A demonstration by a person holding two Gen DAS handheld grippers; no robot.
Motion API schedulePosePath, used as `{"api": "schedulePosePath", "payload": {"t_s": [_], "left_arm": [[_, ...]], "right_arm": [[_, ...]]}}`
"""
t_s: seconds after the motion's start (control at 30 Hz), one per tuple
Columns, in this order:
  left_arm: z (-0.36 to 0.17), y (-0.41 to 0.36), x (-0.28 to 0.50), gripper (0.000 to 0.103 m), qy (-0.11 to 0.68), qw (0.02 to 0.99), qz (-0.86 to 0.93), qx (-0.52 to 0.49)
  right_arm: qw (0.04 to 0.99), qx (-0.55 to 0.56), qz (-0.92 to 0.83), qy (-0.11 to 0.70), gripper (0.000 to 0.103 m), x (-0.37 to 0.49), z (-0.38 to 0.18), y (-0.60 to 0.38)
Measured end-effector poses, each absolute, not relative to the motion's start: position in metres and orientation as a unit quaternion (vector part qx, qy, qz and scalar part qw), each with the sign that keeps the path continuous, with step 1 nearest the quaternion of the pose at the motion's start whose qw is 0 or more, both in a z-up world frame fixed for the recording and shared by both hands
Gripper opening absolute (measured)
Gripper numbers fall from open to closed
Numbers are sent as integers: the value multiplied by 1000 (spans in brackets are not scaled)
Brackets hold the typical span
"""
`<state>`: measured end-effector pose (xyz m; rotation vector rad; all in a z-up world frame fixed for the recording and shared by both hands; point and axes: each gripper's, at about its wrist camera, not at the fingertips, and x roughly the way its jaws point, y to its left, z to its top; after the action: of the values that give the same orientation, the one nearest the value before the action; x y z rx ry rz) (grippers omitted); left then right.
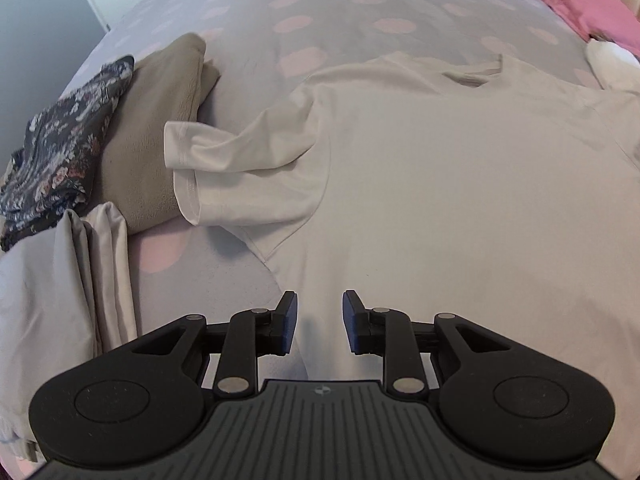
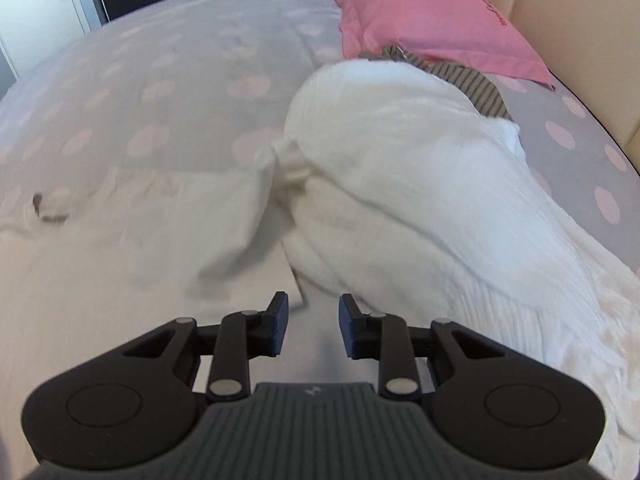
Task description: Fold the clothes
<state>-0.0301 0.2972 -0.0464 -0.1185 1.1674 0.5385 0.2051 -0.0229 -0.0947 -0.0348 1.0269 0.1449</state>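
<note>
A cream T-shirt (image 1: 440, 184) is seen spread flat on a bed whose grey duvet cover (image 1: 320, 20) is printed with pale pink dots. In the left wrist view the shirt's body fills the middle and right of the cover, collar toward the far side, and one short sleeve (image 1: 224, 168) is crumpled and doubled over toward the bed's left edge. The left gripper (image 1: 319, 322) is held low over the shirt's near hem, jaws parted with a clear gap between the pads; nothing is gripped. Along the left edge a row of folded pieces is noted: a tan folded garment (image 1: 156, 132) just beside the sleeve, a dark floral garment (image 1: 60, 152) lying against its outer side, and a pale grey folded cloth (image 1: 68, 288) nearest the camera. In the right wrist view, which is somewhat blurred, the right gripper (image 2: 313, 326) is likewise held apart and empty, its pads over the edge of the T-shirt (image 2: 120, 240) where it meets a heap of white ribbed fabric (image 2: 420, 184). That heap is piled toward the bed's right edge. Behind it a striped garment (image 2: 472, 80) is partly hidden, and a pink pillow (image 2: 424, 12) rests at the far right corner against a cream headboard (image 2: 580, 40).
</note>
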Motion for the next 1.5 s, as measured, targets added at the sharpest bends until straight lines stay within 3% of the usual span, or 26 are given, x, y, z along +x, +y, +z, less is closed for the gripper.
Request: {"api": "schedulePosePath", "payload": {"t_s": [0.23,0.5,0.63,0.83,1.1,1.17,1.5], "left_arm": [[-65,296,-15,23,568,786,242,-40],[-58,302,-18,28,564,787,246,-51],[-61,309,-24,28,571,778,257,-49],[-65,323,-33,28,586,761,271,-54],[-51,328,-40,28,576,771,265,-67],[-52,324,-40,28,580,770,257,-64],[-50,288,-35,29,585,783,210,-27]], "right_arm": [[817,8,83,571,30,224,-146,-7],[798,49,112,590,30,225,-162,7],[808,23,105,579,7,222,-163,20],[830,-37,72,552,3,224,-155,33],[828,-85,59,552,9,227,-151,44],[820,-78,57,564,13,226,-148,37],[750,-28,120,650,14,168,-153,-9]]}}
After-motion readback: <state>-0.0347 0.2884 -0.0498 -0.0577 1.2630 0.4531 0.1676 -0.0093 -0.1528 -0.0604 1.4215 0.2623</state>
